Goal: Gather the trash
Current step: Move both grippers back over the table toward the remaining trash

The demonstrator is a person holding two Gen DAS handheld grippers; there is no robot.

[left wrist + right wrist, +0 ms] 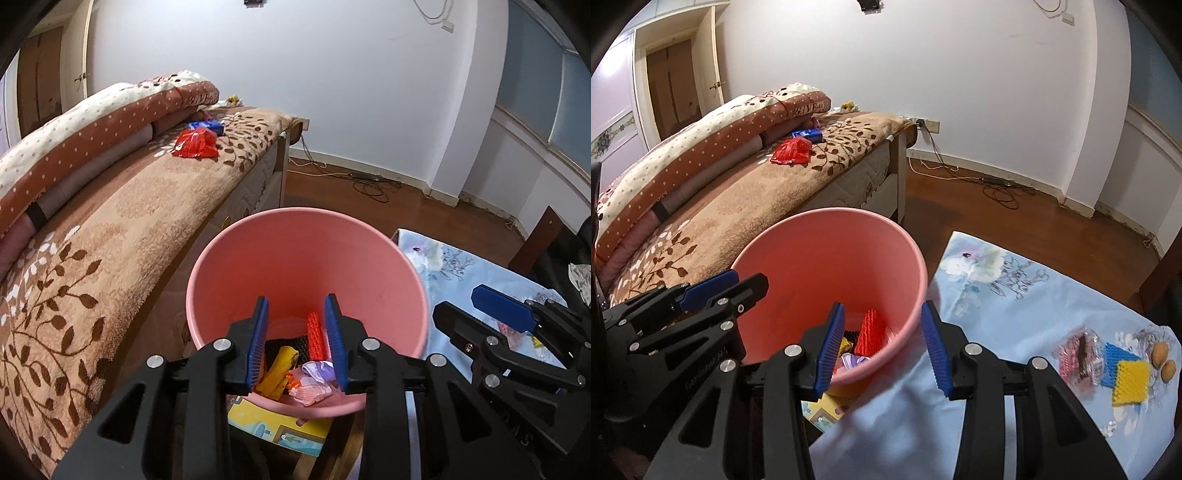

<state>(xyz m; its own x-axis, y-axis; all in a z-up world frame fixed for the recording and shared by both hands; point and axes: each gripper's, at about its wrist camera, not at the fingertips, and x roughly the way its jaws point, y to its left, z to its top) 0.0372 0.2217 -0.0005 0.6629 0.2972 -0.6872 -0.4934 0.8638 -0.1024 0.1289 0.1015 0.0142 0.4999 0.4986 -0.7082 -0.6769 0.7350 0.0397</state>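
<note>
Both tools, left (297,345) and right (886,349), hang open and empty over the round pink plastic bin (369,258) at frame centre, so lift clear of its rim before heading for the crumpled red wrapper (195,144) on the bed (122,206), upper left.

A bed covered by a beige blanket with brown leaf print (122,206) stands at left. A folded brown polka-dot quilt (701,147) lies on it. Black cables (1001,192) lie on the brown wooden floor (1034,221) beside the white wall (295,74).
</note>
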